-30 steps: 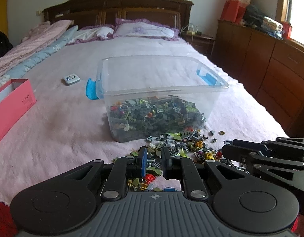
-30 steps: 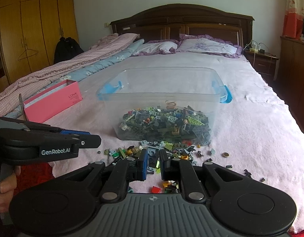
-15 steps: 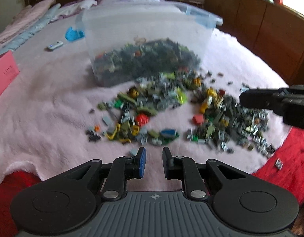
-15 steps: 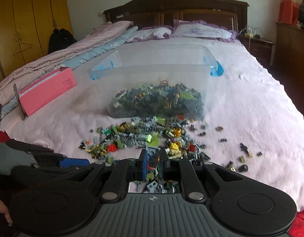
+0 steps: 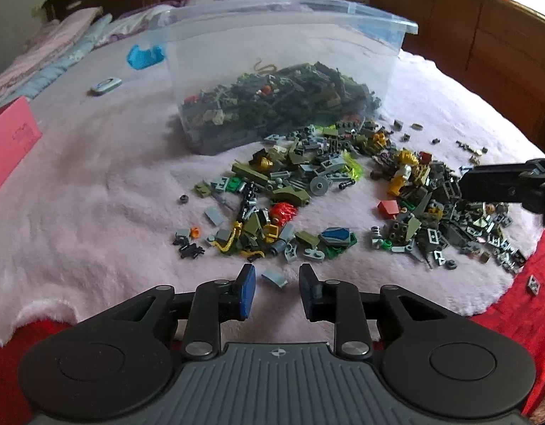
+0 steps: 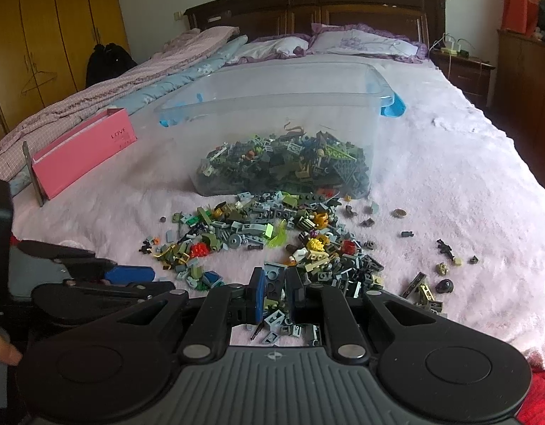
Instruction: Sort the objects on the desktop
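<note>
Bricks (image 5: 307,191) lie scattered in a loose heap on the pink blanket (image 5: 95,191) of the bed, just in front of a clear plastic bin (image 5: 279,71) with blue handles that holds many more. They are small toy pieces, mostly grey, olive and dark green, with spots of red, yellow, blue and lime. The left gripper (image 5: 276,285) hangs low over the near edge of the heap; its jaws are opening, with a light grey sloped piece (image 5: 273,278) lying between them, untouched. The right gripper (image 6: 275,288) has its jaws clenched on a dark grey studded plate (image 6: 274,278) above the heap's right side.
</note>
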